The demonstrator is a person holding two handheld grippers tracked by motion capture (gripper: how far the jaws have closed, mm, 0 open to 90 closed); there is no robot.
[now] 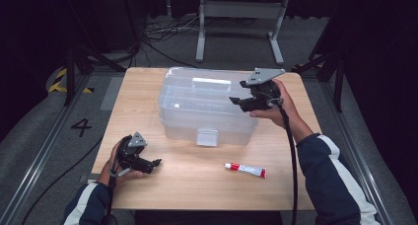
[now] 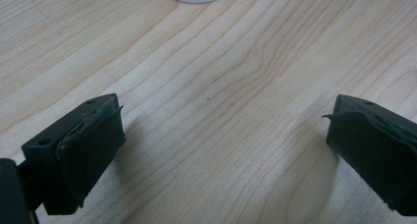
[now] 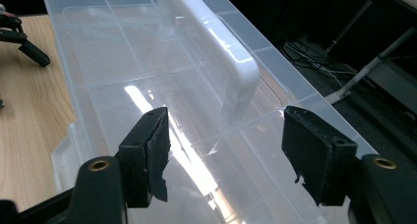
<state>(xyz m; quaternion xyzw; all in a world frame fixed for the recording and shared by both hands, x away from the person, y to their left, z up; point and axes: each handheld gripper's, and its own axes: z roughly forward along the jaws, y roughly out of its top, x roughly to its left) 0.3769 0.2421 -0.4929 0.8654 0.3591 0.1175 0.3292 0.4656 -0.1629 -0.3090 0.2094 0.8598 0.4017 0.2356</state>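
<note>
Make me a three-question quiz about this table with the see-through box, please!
1. Where does the small tube lie?
A. inside the box
B. on the table in front of the box
C. between the left gripper's jaws

2. What colour is the tube's cap?
A. red
B. green
C. yellow

3. How is the clear box?
A. lid shut
B. lid off
C. tipped on its side

Answers: 1 B, it rests on the bare wooden table nearer the person than the box. 2 A, its cap end is red. 3 A, the lid with its white handle sits flat on top.
</note>
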